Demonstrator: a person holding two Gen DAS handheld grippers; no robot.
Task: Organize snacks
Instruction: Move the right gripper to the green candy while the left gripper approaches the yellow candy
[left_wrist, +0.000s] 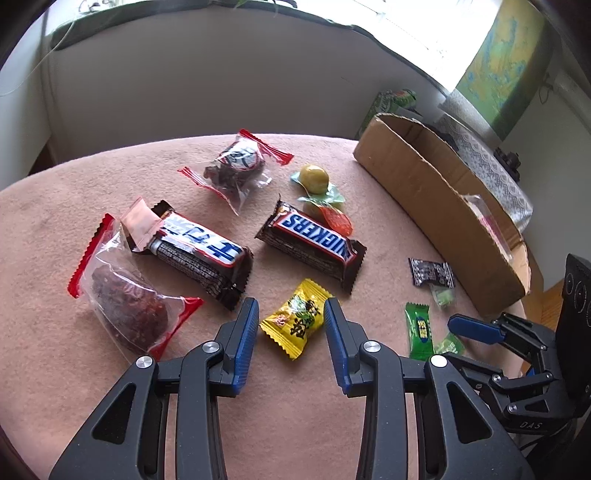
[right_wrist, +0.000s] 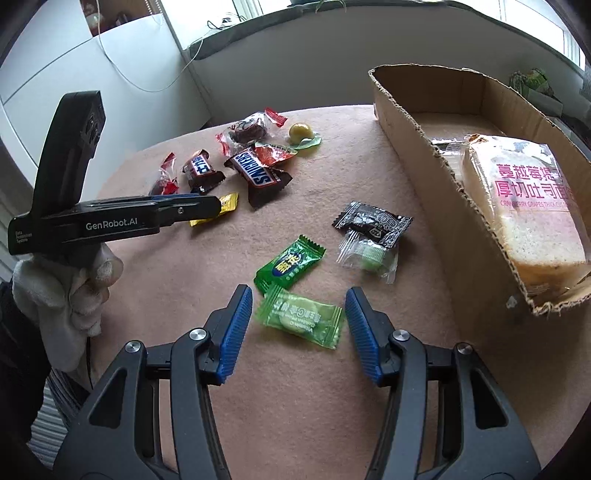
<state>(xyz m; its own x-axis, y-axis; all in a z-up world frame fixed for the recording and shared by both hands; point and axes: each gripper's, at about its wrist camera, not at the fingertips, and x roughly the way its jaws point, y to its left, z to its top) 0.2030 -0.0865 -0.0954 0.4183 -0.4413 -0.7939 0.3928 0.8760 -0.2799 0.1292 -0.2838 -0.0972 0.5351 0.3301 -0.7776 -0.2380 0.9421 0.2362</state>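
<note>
Snacks lie on a pink cloth-covered table (left_wrist: 44, 229). My left gripper (left_wrist: 290, 314) is open, its fingers on either side of a yellow candy (left_wrist: 297, 319). Beyond it lie two Snickers bars (left_wrist: 312, 243) (left_wrist: 201, 251) and clear red-edged packets (left_wrist: 125, 291). My right gripper (right_wrist: 299, 314) is open around a pale green candy (right_wrist: 301, 317), with a darker green candy (right_wrist: 290, 264) just beyond. A cardboard box (right_wrist: 417, 147) at the right holds a bag of sliced bread (right_wrist: 528, 206).
A black sachet (right_wrist: 373, 221) and a clear-wrapped green sweet (right_wrist: 369, 256) lie near the box. A round yellow-green sweet (left_wrist: 314, 179) and an orange wrapper (left_wrist: 336, 219) lie further back. A white wall stands behind the table.
</note>
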